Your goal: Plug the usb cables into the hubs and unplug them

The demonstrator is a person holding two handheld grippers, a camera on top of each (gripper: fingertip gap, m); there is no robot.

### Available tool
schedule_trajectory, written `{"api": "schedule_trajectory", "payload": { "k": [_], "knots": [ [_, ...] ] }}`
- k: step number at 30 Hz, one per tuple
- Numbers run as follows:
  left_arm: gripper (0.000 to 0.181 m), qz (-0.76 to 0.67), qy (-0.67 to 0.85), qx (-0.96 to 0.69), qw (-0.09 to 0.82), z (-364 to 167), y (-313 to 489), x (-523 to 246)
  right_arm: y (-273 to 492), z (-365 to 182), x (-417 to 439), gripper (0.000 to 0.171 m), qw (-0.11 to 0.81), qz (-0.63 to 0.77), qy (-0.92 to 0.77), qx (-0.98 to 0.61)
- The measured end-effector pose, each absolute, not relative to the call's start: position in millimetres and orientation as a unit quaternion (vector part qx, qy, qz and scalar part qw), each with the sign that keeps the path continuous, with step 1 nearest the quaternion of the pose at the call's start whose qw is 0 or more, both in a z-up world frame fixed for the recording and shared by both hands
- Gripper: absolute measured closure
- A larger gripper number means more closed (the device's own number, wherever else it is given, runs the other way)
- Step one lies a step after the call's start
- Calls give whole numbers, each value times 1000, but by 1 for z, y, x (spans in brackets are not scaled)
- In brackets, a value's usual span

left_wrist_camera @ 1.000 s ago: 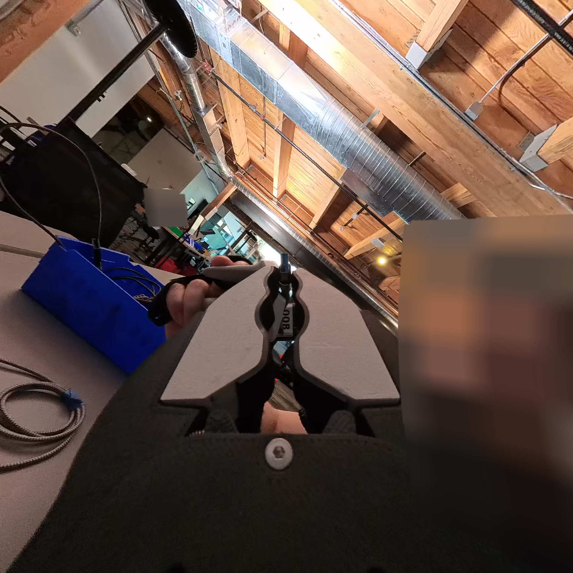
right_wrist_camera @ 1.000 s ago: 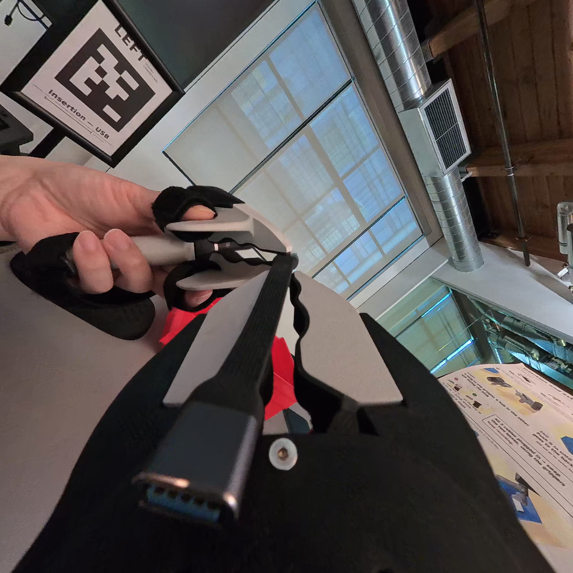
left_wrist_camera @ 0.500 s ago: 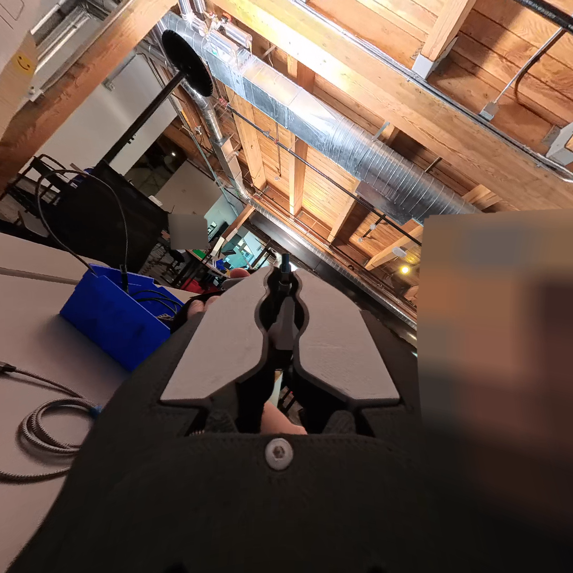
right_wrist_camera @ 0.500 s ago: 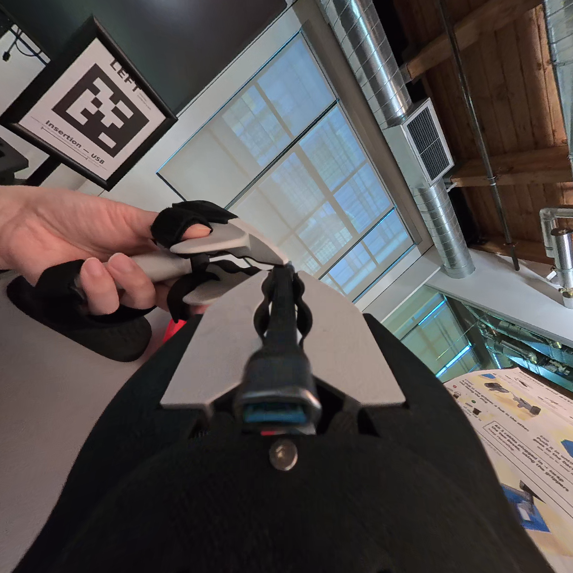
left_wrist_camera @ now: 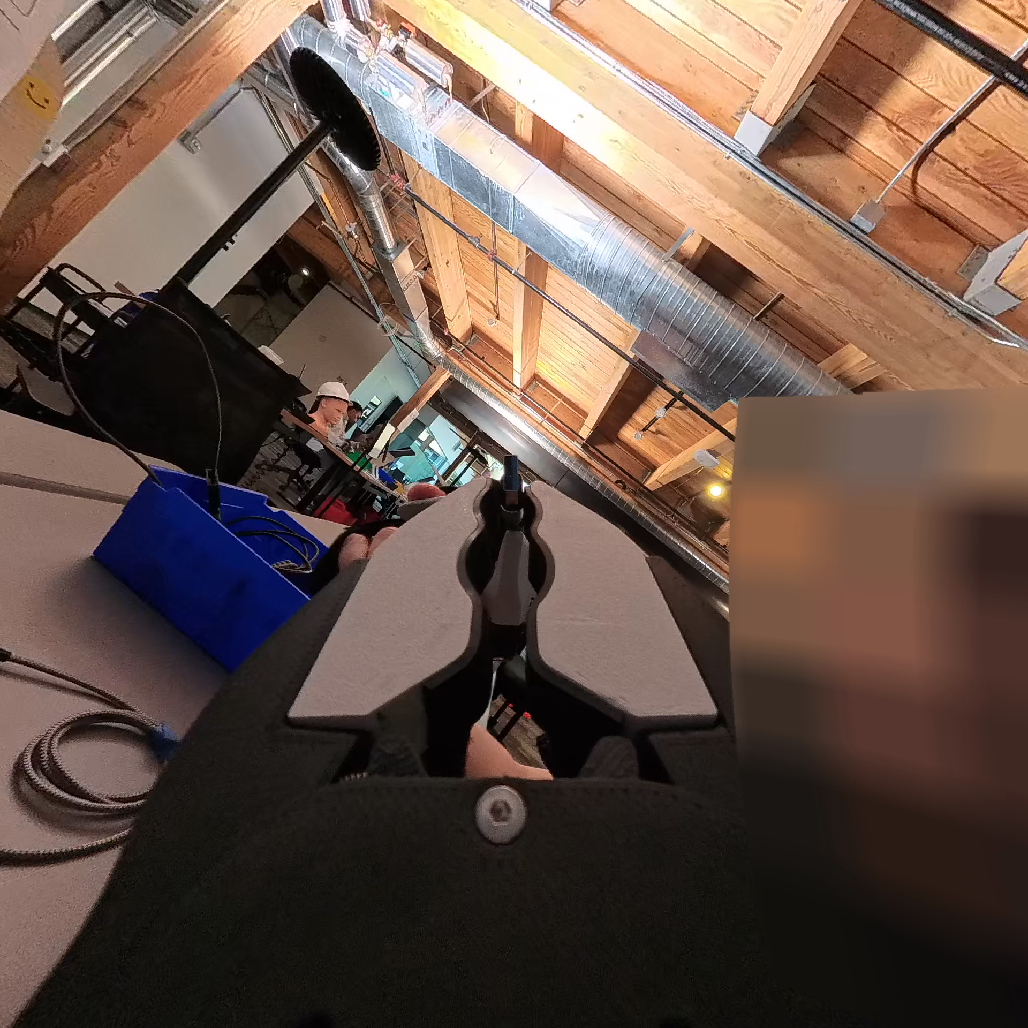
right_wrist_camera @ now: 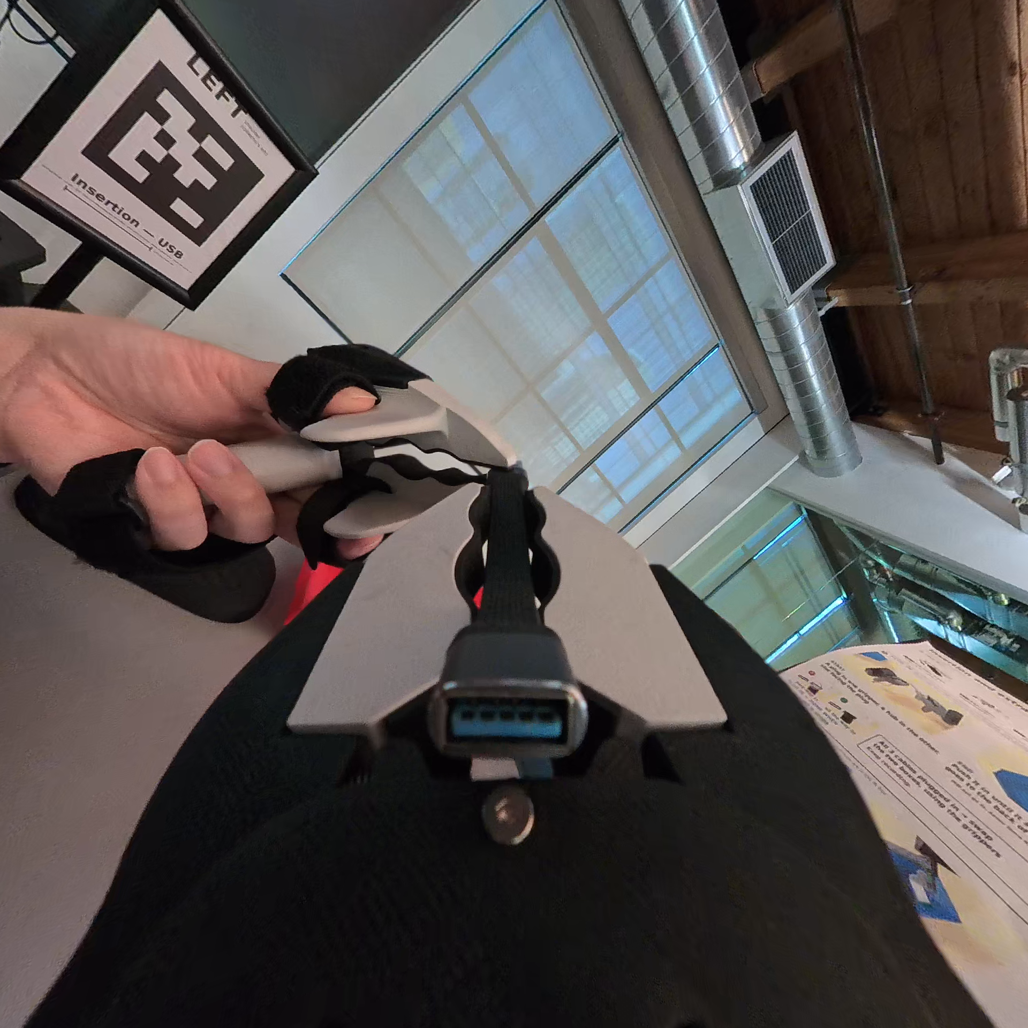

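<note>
In the left wrist view my left gripper (left_wrist_camera: 509, 488) is shut on a grey USB plug (left_wrist_camera: 509, 578). The plug's metal tip sticks out past the fingertips. In the right wrist view my right gripper (right_wrist_camera: 509, 492) is shut on the flat black cable (right_wrist_camera: 509, 556) of a USB hub. The hub's grey socket end (right_wrist_camera: 509, 717), with a blue insert, hangs near the camera and faces it. The left gripper (right_wrist_camera: 498, 463) also shows there, held by a hand, with its tip touching the right fingertips. Both grippers are raised above the table.
A blue bin (left_wrist_camera: 194, 550) with cables stands on the grey table (left_wrist_camera: 50, 601) at left, with a coiled braided cable (left_wrist_camera: 72, 779) in front of it. The right wrist view shows something red (right_wrist_camera: 311, 584) behind the gripper, an instruction sheet (right_wrist_camera: 918, 779) at right and a framed marker sign (right_wrist_camera: 156, 156). My left and right fingertips are right by each other.
The hub's socket end swung from the lower left to the middle between my right fingers and now faces the camera. The plug turned edge-on in my left gripper. Both stay shut.
</note>
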State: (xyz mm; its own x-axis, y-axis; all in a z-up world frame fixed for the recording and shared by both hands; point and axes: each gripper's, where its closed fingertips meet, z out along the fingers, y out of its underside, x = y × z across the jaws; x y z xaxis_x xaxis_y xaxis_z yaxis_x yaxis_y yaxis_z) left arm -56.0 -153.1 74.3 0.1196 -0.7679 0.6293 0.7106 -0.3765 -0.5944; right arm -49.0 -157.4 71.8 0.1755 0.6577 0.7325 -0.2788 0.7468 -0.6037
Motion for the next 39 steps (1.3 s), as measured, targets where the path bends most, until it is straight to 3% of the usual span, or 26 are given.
{"api": "schedule_trajectory", "payload": {
  "k": [4, 7, 10, 12, 16, 21, 23, 33, 39],
  "knots": [
    [173, -646, 31, -502, 574, 73, -150, -59, -153, 71, -48, 159, 744, 309, -565, -176],
    [156, -574, 20, -524, 629, 63, -135, -76, -139, 86, -34, 159, 761, 290, -549, -188],
    [143, -377, 40, -622, 685, 20, -97, -95, -121, 111, -6, 159, 784, 283, -512, -207],
    [123, -225, 38, -675, 701, -14, -63, -114, -112, 123, 9, 159, 794, 281, -494, -216],
    [105, -102, 50, -728, 676, -55, 1, -138, -100, 128, 21, 159, 801, 269, -483, -230],
    [98, -55, 74, -742, 664, -86, 73, -150, -89, 117, 16, 159, 790, 263, -494, -249],
    [99, -57, 77, -757, 646, -105, 95, -153, -82, 113, 13, 159, 787, 261, -494, -262],
    [141, -153, 120, -827, 528, -143, 122, -142, -39, 101, 13, 159, 772, 294, -445, -346],
    [152, -179, 139, -811, 540, -122, 118, -127, -7, 79, 3, 159, 737, 321, -403, -437]
  ]
}}
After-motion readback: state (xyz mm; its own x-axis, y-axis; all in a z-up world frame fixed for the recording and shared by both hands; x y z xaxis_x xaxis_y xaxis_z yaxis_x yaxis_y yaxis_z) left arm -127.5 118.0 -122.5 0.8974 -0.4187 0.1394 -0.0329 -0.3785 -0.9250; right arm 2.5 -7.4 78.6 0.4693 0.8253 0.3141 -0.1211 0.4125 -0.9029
